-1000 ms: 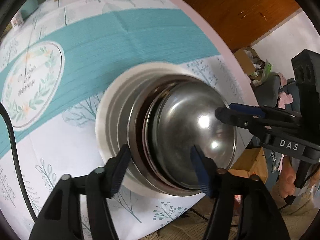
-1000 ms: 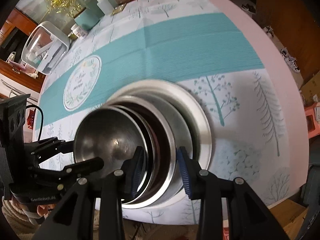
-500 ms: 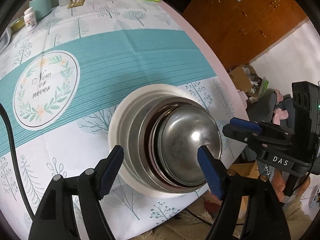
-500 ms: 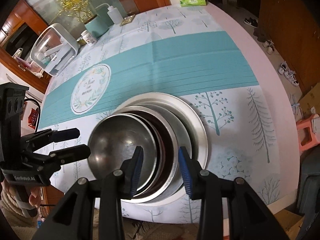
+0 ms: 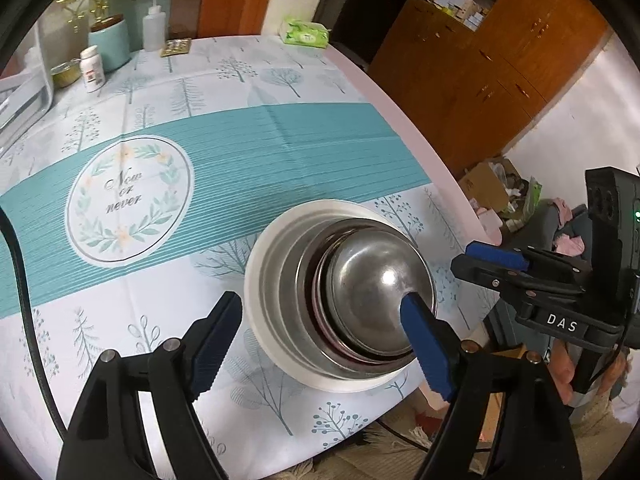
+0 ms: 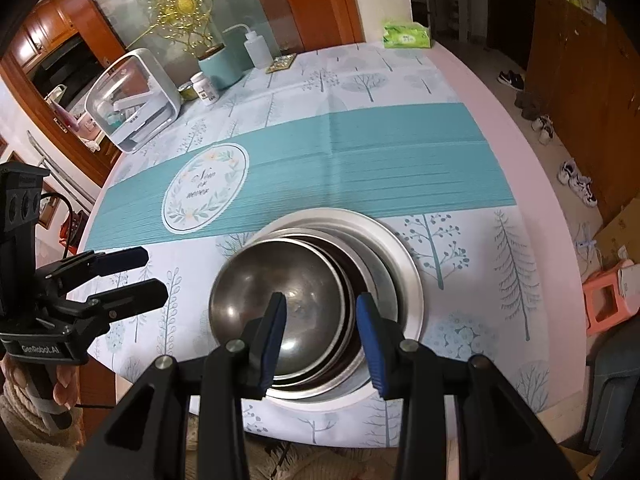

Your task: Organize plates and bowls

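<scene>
1. Left tongs (image 5: pixel 320 312) above the near edge of the worktop (image 5: pixel 380 92), jaws opening and already wide, nothing pressed between the blue pads (image 5: pixel 426 344) — stack of dishes seen through the gap, untouched.
2. Right tongs (image 6: pixel 320 332) narrower, parted about a third of the way, hanging over the stack with nothing clamped; pads clear of the metal.
3. Stack of dishes near the front edge of the worktop: white plate (image 5: pixel 256 300) at the bottom, steel bowl (image 5: pixel 288 276) nested in it, a dark-rimmed dish (image 5: pixel 314 300) inside that, smaller steel bowl (image 5: pixel 368 296) on top, shifted toward the near left side as seen from the right wrist.
4. Tablecloth (image 6: pixel 400 168) with a teal band and tree prints under the stack; round wreath emblem (image 6: pixel 206 188) beyond it, to the left.
5. Far end of the worktop: green tissue pack (image 6: pixel 407 36), squeeze bottle (image 6: pixel 256 50), teal pot (image 6: pixel 220 66), white pill bottle (image 6: pixel 206 88), clear-fronted white box (image 6: pixel 136 100).
6. Person's hand (image 6: pixel 60 388) wrapped round the left handle, knitted sleeve below.
</scene>
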Action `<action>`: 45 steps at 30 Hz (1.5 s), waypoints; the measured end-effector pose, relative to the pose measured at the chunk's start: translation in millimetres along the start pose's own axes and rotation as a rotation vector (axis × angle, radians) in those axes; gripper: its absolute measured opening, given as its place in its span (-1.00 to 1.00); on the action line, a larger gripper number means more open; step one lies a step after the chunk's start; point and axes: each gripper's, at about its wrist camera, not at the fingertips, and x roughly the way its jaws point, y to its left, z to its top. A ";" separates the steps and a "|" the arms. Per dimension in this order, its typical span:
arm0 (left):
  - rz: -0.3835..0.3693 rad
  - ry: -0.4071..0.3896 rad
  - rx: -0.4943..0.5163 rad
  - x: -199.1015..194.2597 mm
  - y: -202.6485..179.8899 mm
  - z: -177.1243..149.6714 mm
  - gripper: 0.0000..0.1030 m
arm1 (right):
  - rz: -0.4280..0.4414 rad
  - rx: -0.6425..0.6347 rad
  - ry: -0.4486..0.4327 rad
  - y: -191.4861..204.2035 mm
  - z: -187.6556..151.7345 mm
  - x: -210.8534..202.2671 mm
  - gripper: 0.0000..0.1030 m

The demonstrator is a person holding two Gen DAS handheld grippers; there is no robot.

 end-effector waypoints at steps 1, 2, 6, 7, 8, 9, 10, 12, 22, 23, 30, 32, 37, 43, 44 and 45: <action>0.021 -0.011 -0.001 -3.4 -1.7 -1.8 0.56 | -0.005 -0.007 -0.011 2.0 -0.1 -2.2 -0.28; 0.040 -0.020 0.002 -5.6 -2.3 -3.0 0.56 | -0.010 -0.013 -0.021 4.2 -0.3 -4.5 -0.28; 0.149 -0.088 -0.005 -24.4 -16.6 -9.0 0.65 | -0.019 -0.026 -0.062 10.8 -1.1 -15.6 -0.28; 0.177 -0.104 -0.010 -28.1 -20.0 -9.8 0.67 | -0.019 -0.028 -0.073 12.8 -1.8 -19.4 -0.28; 0.213 -0.125 -0.015 -32.7 -24.4 -11.6 0.68 | -0.022 -0.030 -0.083 14.5 -2.5 -22.8 -0.28; 0.246 -0.143 -0.019 -37.0 -28.3 -13.6 0.69 | -0.024 -0.033 -0.091 15.5 -2.8 -25.5 -0.28; 0.269 -0.155 -0.022 -40.4 -32.0 -15.2 0.76 | -0.027 -0.039 -0.102 17.6 -4.2 -29.5 -0.28; 0.291 -0.181 -0.027 -47.6 -40.3 -19.6 0.90 | -0.038 -0.055 -0.127 22.0 -7.7 -38.2 -0.25; 0.520 -0.265 -0.081 -60.6 -75.0 -33.4 0.98 | -0.081 -0.083 -0.228 27.1 -23.9 -76.3 0.08; 0.532 -0.263 -0.090 -60.3 -77.0 -34.7 0.98 | -0.089 -0.086 -0.237 27.6 -26.4 -79.5 0.08; 0.529 -0.252 -0.121 -58.0 -88.5 -43.9 0.98 | -0.118 -0.080 -0.259 27.2 -41.9 -91.4 0.08; 0.522 -0.261 -0.128 -59.0 -92.6 -46.2 0.98 | -0.115 -0.074 -0.260 25.7 -45.2 -92.9 0.08; 0.497 -0.266 -0.137 -58.0 -100.9 -48.7 0.98 | -0.084 -0.033 -0.265 13.5 -53.1 -99.1 0.09; 0.479 -0.255 -0.137 -51.7 -111.0 -49.9 0.98 | -0.106 -0.014 -0.271 5.7 -59.1 -104.7 0.09; 0.481 -0.255 -0.135 -51.1 -112.9 -50.0 0.98 | -0.109 -0.013 -0.272 5.7 -59.9 -105.9 0.09; 0.483 -0.256 -0.134 -50.5 -114.5 -50.1 0.98 | -0.113 -0.011 -0.274 5.1 -60.8 -107.3 0.09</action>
